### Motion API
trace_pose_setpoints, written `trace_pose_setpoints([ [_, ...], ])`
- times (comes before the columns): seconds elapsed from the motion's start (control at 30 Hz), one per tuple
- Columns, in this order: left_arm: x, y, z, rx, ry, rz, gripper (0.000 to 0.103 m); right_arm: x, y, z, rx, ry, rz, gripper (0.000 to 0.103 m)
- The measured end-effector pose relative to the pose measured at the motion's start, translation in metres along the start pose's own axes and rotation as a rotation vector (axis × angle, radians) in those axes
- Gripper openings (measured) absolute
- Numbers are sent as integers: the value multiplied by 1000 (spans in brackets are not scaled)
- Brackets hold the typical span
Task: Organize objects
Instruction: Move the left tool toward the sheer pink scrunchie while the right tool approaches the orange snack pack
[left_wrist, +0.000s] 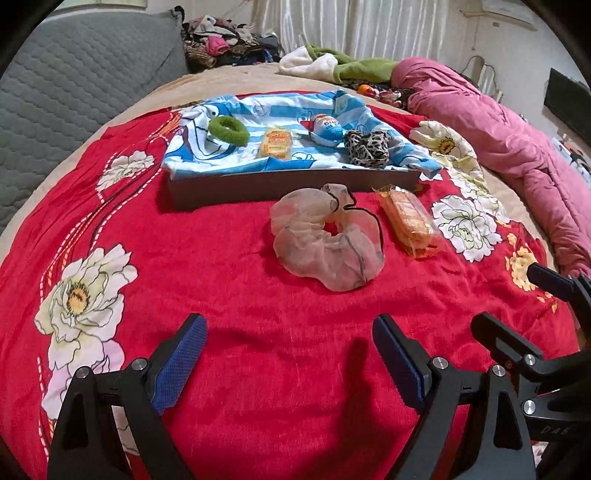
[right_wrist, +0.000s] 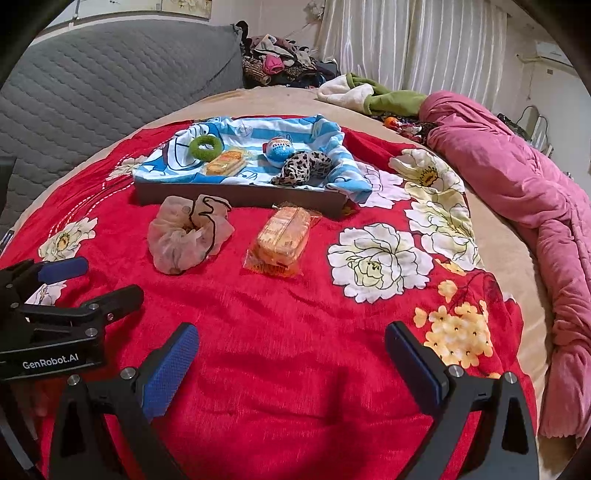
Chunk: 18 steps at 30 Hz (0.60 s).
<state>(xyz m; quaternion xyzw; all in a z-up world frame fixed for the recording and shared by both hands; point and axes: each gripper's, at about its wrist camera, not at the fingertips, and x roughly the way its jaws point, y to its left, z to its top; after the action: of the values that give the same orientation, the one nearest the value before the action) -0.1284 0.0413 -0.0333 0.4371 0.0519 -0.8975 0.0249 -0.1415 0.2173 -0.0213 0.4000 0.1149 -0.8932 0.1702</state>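
**A:** Where are your claws just now?

**B:** My left claw (left_wrist: 288, 354) hangs over the red flowered blanket (left_wrist: 240, 295) on the bed, pads spread wide with nothing between them. My right claw (right_wrist: 291, 358) is beside it, also spread and empty.

**A:** And the things to tidy?

**B:** Straight ahead of my left claw lies a sheer beige scrunchie (left_wrist: 325, 243), gathered gauze in a floppy ring with a thin dark cord looping out of it. Just to its right, ahead of my right claw, sits a packet of biscuits (right_wrist: 282, 236), a flat block in crinkly clear wrap. Both rest on the blanket, just short of the box.

**A:** The box?

**B:** A shallow dark tray (left_wrist: 288, 184) beyond them, lined with a blue striped cloth (left_wrist: 258, 107). It already holds a fuzzy green hair tie (left_wrist: 228, 130), a small yellow packet (left_wrist: 276, 143), an egg-shaped sweet (left_wrist: 327, 127) and a leopard-print scrunchie (left_wrist: 367, 147).

**A:** Why spread so wide?

**B:** I judge it suits the soft scrunchie: it will squash flat, so I want pads well outside the bunched fabric before closing. The packet is stiffer but slippery; I'd grip it across its narrow sides.
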Motion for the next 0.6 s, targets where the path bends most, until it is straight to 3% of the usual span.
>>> trace_pose_setpoints([
  [0.6,21,-9,21,20,6,6,92,15,-9,20,21,-6,10,102],
])
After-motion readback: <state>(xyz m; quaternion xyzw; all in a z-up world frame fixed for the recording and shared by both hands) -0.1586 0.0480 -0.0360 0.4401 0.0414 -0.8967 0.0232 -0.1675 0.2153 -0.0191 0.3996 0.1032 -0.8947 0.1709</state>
